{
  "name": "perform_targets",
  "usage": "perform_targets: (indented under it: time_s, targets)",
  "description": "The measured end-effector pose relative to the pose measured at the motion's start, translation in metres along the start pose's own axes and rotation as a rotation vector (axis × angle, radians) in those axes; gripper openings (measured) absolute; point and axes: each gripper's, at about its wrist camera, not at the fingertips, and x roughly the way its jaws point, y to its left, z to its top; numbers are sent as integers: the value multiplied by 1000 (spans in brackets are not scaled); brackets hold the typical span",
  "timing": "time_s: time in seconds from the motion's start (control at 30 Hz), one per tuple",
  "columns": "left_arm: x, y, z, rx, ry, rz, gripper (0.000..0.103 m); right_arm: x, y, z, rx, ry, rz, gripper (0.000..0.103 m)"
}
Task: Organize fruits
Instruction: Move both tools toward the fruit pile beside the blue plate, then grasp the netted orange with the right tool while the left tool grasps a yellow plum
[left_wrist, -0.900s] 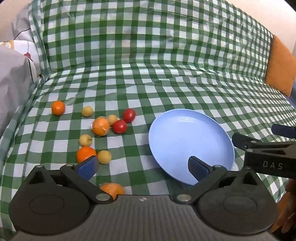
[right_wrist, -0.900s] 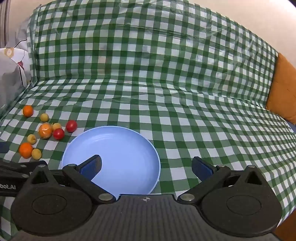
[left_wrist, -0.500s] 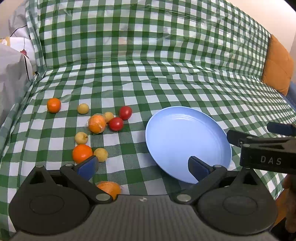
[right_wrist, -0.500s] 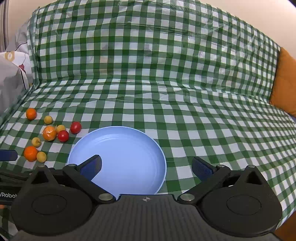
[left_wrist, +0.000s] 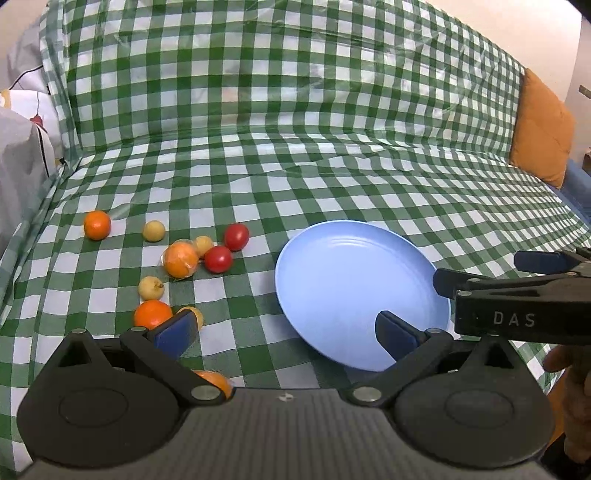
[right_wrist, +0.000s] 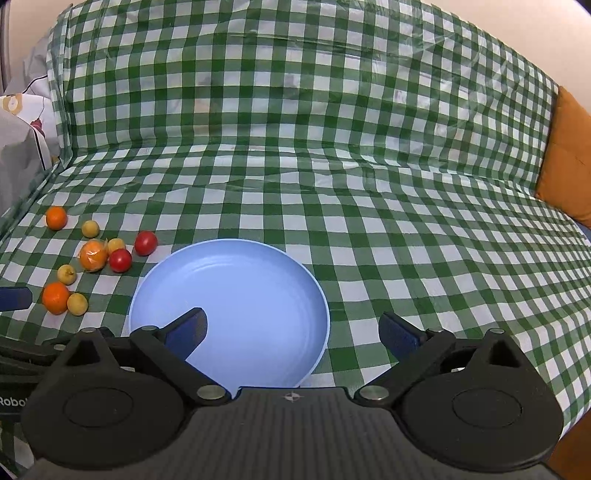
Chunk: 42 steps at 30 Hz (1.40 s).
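Both tongs are spread fully wide and carry nothing.

Key relation: the fruits lie in a loose cluster on the checked cover (left_wrist: 332, 177) of the sofa, toward its left end. The blue plate (left_wrist: 354, 280) sits near the front edge at mid-seat, bare, just right of the cluster.

Left tongs (left_wrist: 284, 330) hang over the front of the cluster: the nearest orange (left_wrist: 152, 314) and a yellow fruit (left_wrist: 195, 314) are right at the left pad, and another orange (left_wrist: 216, 380) shows half hidden under the linkage. Right tongs (right_wrist: 291, 330) hang over the plate's near rim, with the fruits well off to their left. Judgement: the left hand is nearer the fruit, and the right is placed for the plate.

The fruits are round, so no long axis governs the grasp.

Count (left wrist view):
- oranges: 4, including the far one (left_wrist: 97, 224) toward the left back of the seat and a film-wrapped one (left_wrist: 181, 260)
- red tomatoes: 2 (left_wrist: 218, 258) (left_wrist: 236, 236)
- small yellow fruits: 4
- plate: 1

Nothing is on the plate yet; the sorting appears not yet begun.
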Motion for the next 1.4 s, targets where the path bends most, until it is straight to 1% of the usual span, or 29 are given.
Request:
perform_targets:
  time_s: [0.1, 0.3, 0.5, 0.73, 0.9, 1.3, 1.37, 1.4]
  targets:
    - [0, -1, 1, -1, -2, -2, 102, -2, 0, 2, 13, 15, 7, 99]
    - [0, -2, 2, -3, -1, 2, 102, -2, -1, 4, 28, 13, 22, 98]
    - [2, -6, 1, -6, 1, 3, 102, -1, 0, 3, 5, 18, 15, 95]
    - [2, -9, 0, -2, -2, -2, 102, -2, -2, 3, 15, 14, 16, 91]
    - [1, -12, 0, 5, -5, -3, 102, -1, -2, 2, 25, 7, 13, 85]
    - [-1, -15, 0, -1, -13, -7, 102, -1, 1, 1, 21, 10, 27, 65]
    - [-1, -15, 0, 1, -16, -7, 101, -1, 1, 2, 23, 7, 34, 60]
    - [-2, -16, 0, 2, -19, -4, 97, -1, 1, 2, 26, 4, 38, 59]
